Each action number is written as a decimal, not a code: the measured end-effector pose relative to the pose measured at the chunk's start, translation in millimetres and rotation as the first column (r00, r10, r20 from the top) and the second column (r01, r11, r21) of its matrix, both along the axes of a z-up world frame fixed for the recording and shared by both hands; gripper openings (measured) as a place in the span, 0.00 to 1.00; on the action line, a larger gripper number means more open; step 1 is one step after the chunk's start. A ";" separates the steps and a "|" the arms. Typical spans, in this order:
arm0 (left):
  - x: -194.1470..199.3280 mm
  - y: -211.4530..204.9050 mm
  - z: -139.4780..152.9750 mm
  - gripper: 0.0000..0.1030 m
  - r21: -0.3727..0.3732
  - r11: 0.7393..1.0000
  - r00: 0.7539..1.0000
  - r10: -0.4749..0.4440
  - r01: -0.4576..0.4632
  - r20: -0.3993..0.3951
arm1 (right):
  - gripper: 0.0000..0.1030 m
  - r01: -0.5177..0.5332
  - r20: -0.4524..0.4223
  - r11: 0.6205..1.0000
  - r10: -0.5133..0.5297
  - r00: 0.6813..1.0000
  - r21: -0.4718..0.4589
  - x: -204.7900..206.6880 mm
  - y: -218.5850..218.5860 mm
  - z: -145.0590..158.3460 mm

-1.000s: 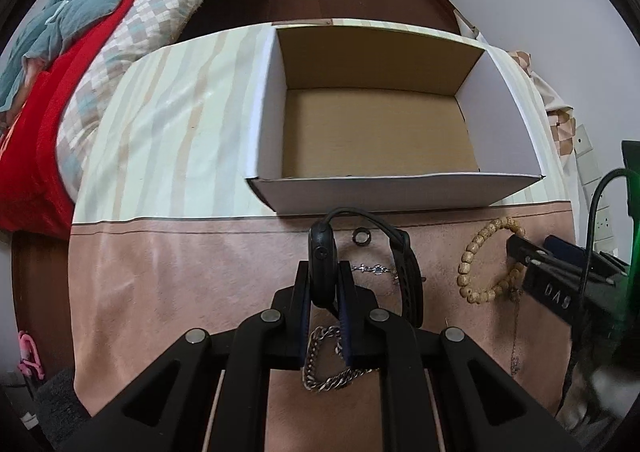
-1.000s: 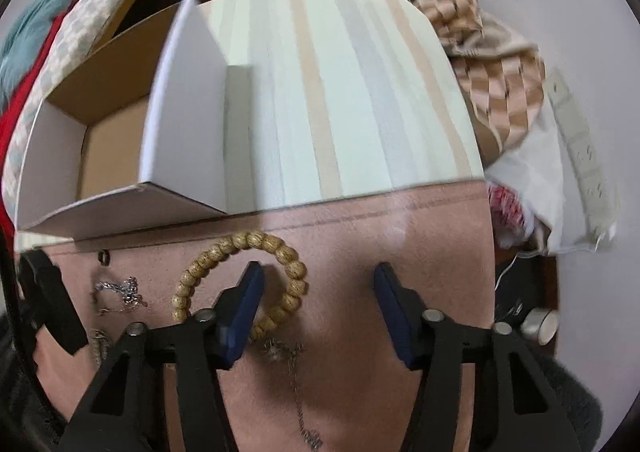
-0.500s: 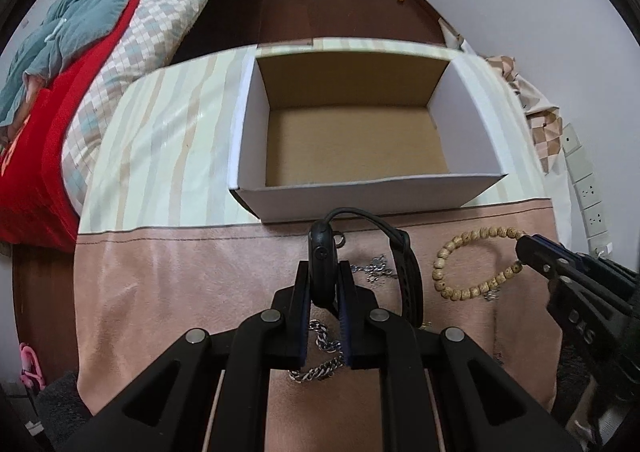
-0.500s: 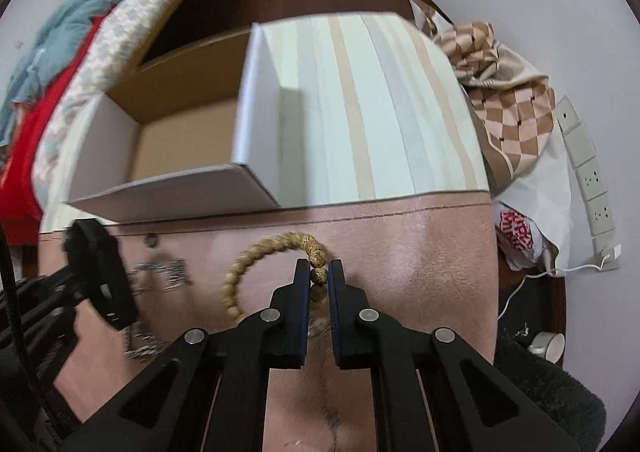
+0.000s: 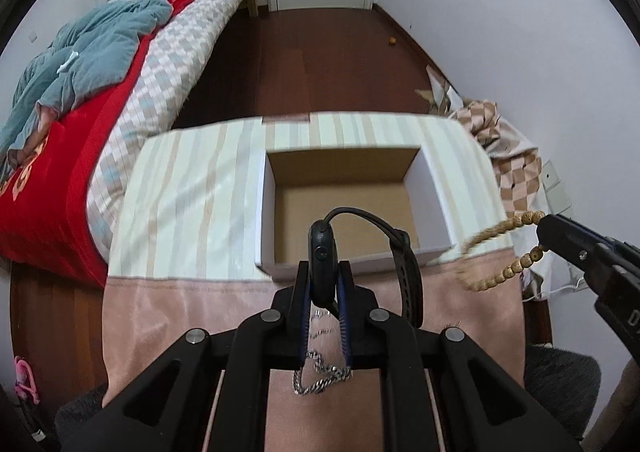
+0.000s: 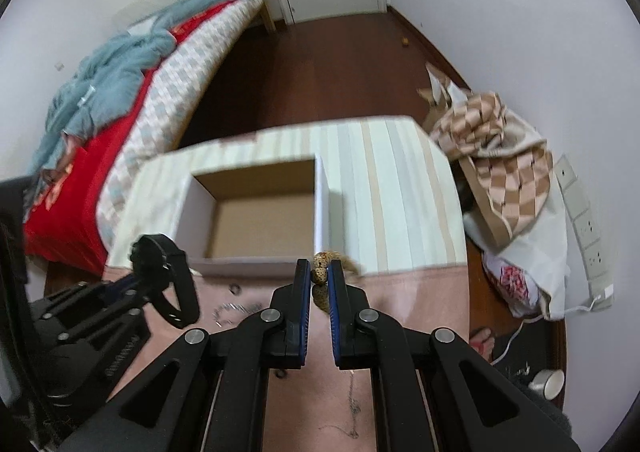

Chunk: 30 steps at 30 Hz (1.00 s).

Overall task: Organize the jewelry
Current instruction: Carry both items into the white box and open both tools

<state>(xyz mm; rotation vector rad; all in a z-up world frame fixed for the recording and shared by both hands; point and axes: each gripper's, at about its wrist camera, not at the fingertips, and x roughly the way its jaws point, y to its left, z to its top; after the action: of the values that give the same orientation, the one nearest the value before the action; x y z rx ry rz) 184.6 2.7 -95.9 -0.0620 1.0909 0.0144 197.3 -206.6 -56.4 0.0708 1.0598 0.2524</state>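
Note:
My left gripper (image 5: 323, 276) is shut on a black smartwatch (image 5: 321, 260) and holds it above the table, its strap (image 5: 408, 272) looping to the right. My right gripper (image 6: 319, 276) is shut on a wooden bead bracelet (image 6: 320, 274), lifted off the cloth; the bracelet (image 5: 500, 252) hangs from that gripper in the left wrist view. An open white cardboard box (image 5: 348, 208) with a brown inside stands beyond both grippers and shows nothing inside. The watch in my left gripper also shows in the right wrist view (image 6: 168, 276).
A silver chain (image 5: 320, 376) lies on the pink cloth (image 5: 180, 312) under my left gripper. A thin necklace (image 6: 352, 404), a small ring (image 6: 235, 289) and another chain (image 6: 234, 310) lie on the cloth. A bed (image 5: 80, 100) stands left; a checked bag (image 6: 500, 156) stands right.
Both grippers have risen well above the table. The right gripper shut on the bead bracelet and lifted it off the cloth. The left gripper kept its hold on the watch.

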 end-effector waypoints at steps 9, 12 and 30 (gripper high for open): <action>46.9 14.3 3.2 0.09 -0.022 1.000 1.000 -0.001 0.001 -0.010 | 0.09 -0.057 0.029 0.998 0.057 0.998 -0.004 47.7 25.5 15.0; 66.7 21.1 -10.7 0.09 -0.065 0.998 0.999 0.003 -0.007 -0.052 | 0.09 -0.076 -0.018 0.997 0.076 0.997 0.013 72.1 34.3 -4.3; 111.1 30.2 -36.3 0.79 -0.092 0.994 0.988 0.043 -0.057 -0.147 | 0.10 -0.119 -0.243 0.983 0.151 0.958 0.143 129.9 41.2 -78.5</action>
<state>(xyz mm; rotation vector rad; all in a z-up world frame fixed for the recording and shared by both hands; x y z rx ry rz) 295.7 32.9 -132.2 -0.1770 1.2346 0.0120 327.2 -165.4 -134.9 0.1486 1.3045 0.4442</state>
